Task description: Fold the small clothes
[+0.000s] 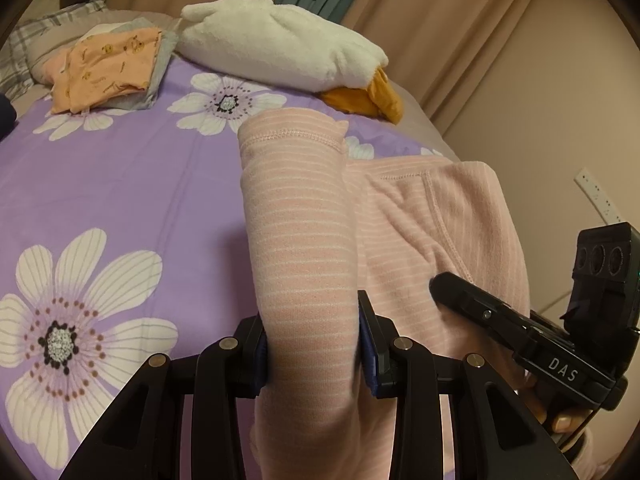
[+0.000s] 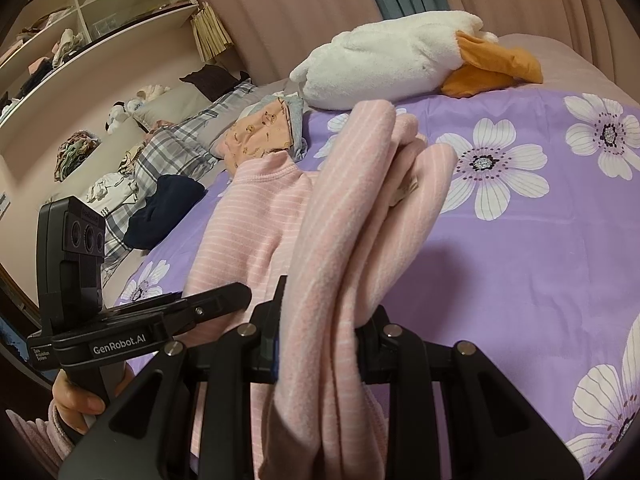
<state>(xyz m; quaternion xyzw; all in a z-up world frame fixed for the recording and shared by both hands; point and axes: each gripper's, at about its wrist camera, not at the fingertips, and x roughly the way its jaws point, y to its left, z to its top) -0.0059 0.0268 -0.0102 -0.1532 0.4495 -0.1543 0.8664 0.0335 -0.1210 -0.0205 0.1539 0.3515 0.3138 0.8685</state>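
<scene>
Pink top held over a purple floral bedspread.
Left gripper and right gripper each clamp it; plush goose far, curtains beyond.

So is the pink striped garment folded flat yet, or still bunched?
Still bunched. The pink striped garment is pinched in both the left gripper and right gripper, draping in loose layers over the purple bedspread.

Garment: on the bedspread, front
Folded clothes: on bedspread, far left, behind garment
Plush toy: just right of folded clothes
Curtain: behind plush toy
</scene>
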